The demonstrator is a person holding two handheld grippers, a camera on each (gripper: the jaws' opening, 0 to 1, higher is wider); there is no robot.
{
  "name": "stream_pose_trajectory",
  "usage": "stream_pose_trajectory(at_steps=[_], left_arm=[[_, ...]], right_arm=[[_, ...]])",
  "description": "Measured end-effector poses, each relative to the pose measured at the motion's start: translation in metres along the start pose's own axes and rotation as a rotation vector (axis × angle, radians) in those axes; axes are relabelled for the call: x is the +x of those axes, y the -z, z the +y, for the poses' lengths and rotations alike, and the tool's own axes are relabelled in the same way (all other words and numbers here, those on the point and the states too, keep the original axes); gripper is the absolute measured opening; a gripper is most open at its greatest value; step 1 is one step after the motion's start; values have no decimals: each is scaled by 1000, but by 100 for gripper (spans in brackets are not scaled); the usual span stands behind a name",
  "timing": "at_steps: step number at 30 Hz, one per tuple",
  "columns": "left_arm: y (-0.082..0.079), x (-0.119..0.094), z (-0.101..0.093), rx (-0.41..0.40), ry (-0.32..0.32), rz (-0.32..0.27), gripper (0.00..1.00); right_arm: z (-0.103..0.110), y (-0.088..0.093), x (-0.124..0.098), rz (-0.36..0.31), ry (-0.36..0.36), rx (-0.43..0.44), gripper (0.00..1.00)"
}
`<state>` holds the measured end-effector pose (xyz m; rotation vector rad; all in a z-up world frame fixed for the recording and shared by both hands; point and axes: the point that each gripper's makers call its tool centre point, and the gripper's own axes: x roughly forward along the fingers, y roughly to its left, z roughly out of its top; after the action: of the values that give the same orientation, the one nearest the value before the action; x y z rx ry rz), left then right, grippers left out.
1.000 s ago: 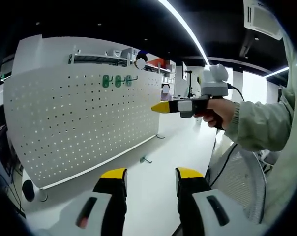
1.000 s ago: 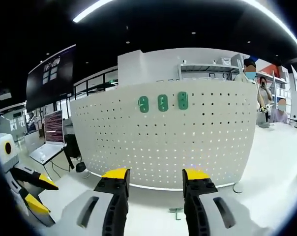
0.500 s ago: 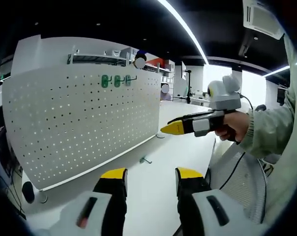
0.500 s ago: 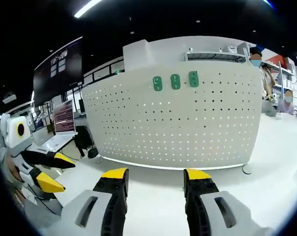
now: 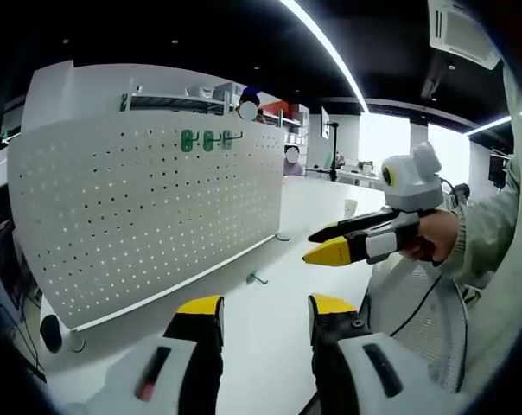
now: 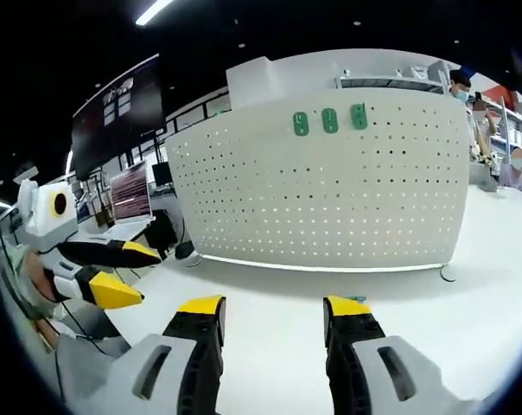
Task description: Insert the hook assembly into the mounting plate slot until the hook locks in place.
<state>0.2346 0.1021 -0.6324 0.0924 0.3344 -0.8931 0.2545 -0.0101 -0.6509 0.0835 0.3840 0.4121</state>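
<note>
Both claws — left claw (image 5: 265, 313), right claw (image 6: 274, 316) — agape, empty, above white table (image 5: 270, 320) before pegboard (image 5: 149, 216).

Lab: pegboard (image 5: 149, 207), white table (image 5: 270, 303), laptop (image 6: 131, 194).

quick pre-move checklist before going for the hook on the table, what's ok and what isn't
1. Hook visible on the white table, in front of the pegboard: ok.
2. Left hand-held gripper open and empty: ok.
3. Right hand-held gripper open and empty: ok.
4. Hook grasped: not ok, both grippers are apart from it.
5. Green mounting plates in view near the pegboard's top: ok.
6. Which plate slot is free: cannot tell, too small.
</note>
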Motion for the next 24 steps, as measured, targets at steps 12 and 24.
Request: stream_pose_trajectory(at_steps=[12, 24], left_arm=[[2, 0, -6, 4, 9, 5, 41], [8, 10, -15, 8, 42, 35, 41]], right_arm=[[23, 18, -13, 24, -41, 10, 43], [29, 31, -23, 30, -56, 57, 42]])
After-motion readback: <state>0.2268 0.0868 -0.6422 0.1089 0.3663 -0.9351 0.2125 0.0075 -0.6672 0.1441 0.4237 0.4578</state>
